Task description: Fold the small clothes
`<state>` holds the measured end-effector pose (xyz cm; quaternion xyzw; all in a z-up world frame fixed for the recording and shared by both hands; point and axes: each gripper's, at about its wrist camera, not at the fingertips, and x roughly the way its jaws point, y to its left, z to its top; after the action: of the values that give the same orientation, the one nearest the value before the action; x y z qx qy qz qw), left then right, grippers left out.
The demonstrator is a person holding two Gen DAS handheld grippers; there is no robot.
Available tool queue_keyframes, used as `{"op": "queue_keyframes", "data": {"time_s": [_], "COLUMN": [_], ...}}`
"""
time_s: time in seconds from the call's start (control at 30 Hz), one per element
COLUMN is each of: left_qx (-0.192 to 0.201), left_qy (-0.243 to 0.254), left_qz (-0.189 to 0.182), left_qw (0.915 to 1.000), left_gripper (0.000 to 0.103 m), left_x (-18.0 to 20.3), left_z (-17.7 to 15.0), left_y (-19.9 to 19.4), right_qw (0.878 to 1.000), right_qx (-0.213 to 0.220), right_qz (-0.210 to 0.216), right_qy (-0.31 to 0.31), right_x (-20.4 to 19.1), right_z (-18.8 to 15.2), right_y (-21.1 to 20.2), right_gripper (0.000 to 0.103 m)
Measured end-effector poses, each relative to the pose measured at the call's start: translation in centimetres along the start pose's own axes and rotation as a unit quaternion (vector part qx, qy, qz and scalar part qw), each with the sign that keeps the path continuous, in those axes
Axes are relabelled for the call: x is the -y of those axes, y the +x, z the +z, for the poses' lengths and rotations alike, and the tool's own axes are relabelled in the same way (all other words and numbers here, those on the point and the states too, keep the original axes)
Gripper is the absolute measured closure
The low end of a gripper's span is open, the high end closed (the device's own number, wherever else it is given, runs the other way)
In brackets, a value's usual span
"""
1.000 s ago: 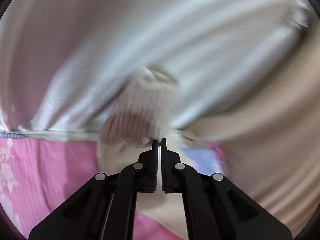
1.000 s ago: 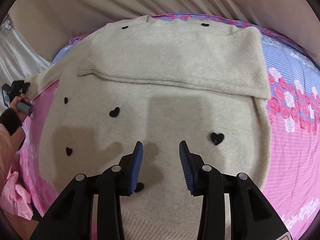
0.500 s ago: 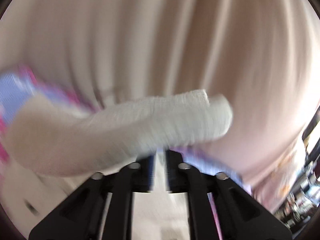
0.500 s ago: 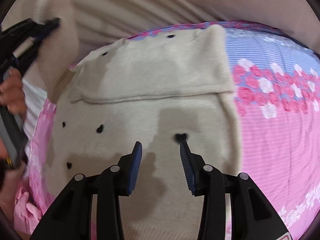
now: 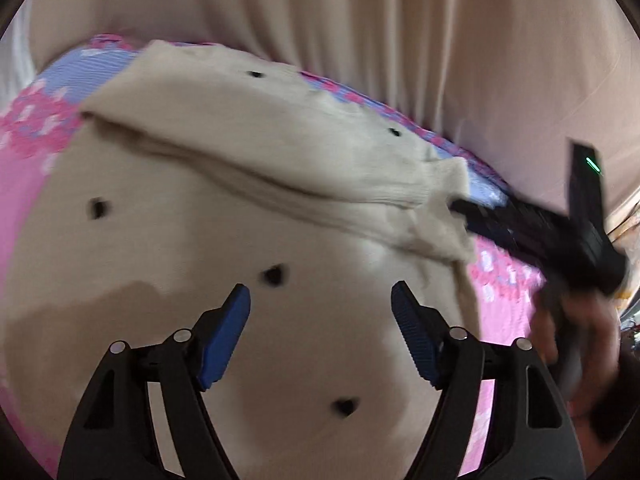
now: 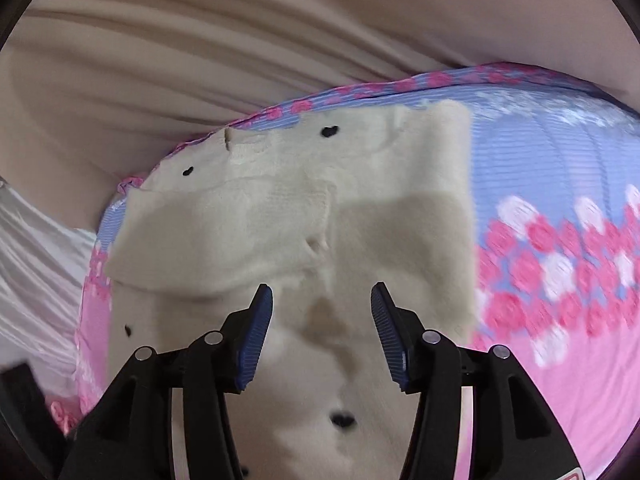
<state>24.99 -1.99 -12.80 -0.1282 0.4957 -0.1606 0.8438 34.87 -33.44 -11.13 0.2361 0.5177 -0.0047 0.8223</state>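
Once clamped, left gripper (image 5: pixel 320 332) now gapes

Black linkage arms, silver screws; ribbed blue fingers (image 5: pixel 224 338); dark sleeve cuff (image 5: pixel 608 408)

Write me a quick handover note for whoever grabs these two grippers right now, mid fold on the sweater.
Left gripper: open, empty, above the lower body of the cream knitted sweater with small black hearts.
Right gripper: open, empty, over the sweater's middle.
Things: the sweater lies flat on the pink and blue floral bedsheet, in front of a beige curtain.
Done: both sleeves are folded inward across the chest; the left sleeve lies on top.
Left: probably fold the body, hem toward the collar, and smooth it. Both views are blurred, so check the sleeve edges first.
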Motion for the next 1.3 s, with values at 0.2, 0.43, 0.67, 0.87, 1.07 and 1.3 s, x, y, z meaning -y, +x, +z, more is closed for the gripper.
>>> {"op": "queue_keyframes", "data": {"time_s": [0.2,0.43,0.67,0.87,1.07,1.3], "left_qx": [0.006,0.026,0.007,0.015,0.022,-0.016], "left_qy": [-0.024,-0.046,-0.054,-0.136,-0.135,-0.187], "left_qz": [0.019,0.011,-0.009,-0.001,0.091,0.155], "left_qw": [0.9995,0.9986,0.9985,0.9906,0.9864,0.9699], "left_gripper": [0.028,0.028,0.028,0.023,0.023,0.024], "left_x": [-3.4,-5.1,-4.4,-8.9,-15.1,-21.1], "left_z": [-1.4,-1.4,-0.6,2.1,0.9,-4.6], "left_y": [-2.7,-4.3,-2.7,-2.8,-5.5,-7.7], "right_qw": [0.997,0.993,0.994,0.996,0.997,0.991], "right_qx": [-0.037,0.12,-0.008,0.062,-0.018,-0.087], "right_qz": [0.02,0.013,-0.104,-0.067,-0.071,-0.044], "right_qy": [0.062,0.004,-0.027,0.026,0.037,0.086], "right_x": [-1.3,-2.3,2.7,3.0,5.5,6.7], "right_z": [1.6,4.1,1.8,-2.1,-13.0,-23.4], "right_y": [6.7,-3.5,3.1,-2.6,-5.7,-6.8], "right_gripper": [0.093,0.094,0.085,0.061,0.061,0.061]}}
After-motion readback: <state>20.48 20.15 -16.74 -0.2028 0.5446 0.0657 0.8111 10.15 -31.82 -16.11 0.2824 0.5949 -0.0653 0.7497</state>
